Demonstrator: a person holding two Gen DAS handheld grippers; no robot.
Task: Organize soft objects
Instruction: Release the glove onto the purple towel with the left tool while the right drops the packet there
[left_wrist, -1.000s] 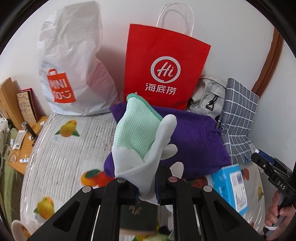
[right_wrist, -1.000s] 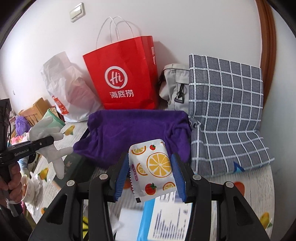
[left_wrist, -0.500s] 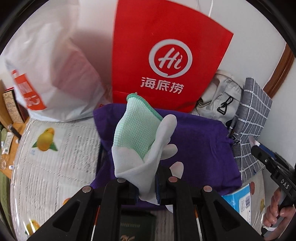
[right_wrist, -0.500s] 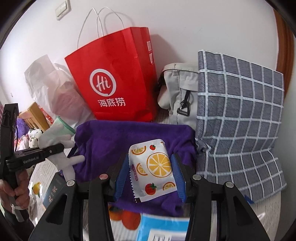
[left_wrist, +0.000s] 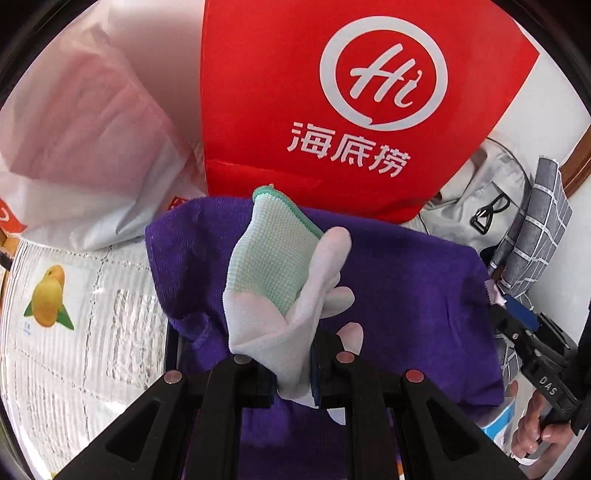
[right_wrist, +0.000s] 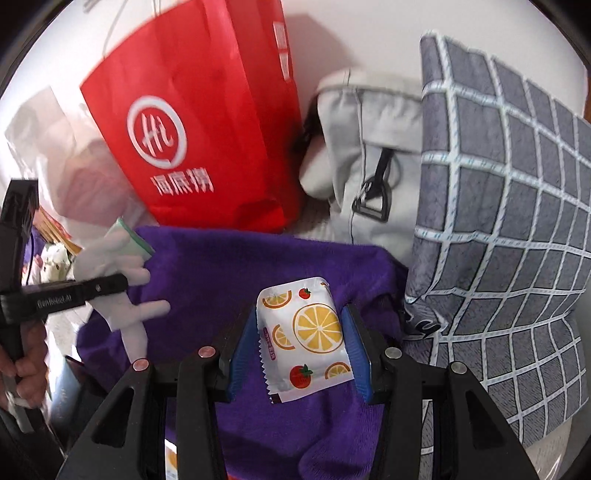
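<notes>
My left gripper is shut on a white and mint-green work glove, held upright above a folded purple towel. The glove also shows in the right wrist view, with the left gripper across it. My right gripper is shut on a white tissue pack printed with orange slices, held over the same purple towel. The right gripper also shows at the right edge of the left wrist view.
A red paper bag stands against the wall behind the towel, a white plastic bag to its left. A grey backpack and a grey checked cushion stand to the right. The fruit-print tablecloth lies on the left.
Both grippers have moved forward toward the purple towel and the red bag, which now look much larger. The glove and the tissue pack stay gripped as before.
</notes>
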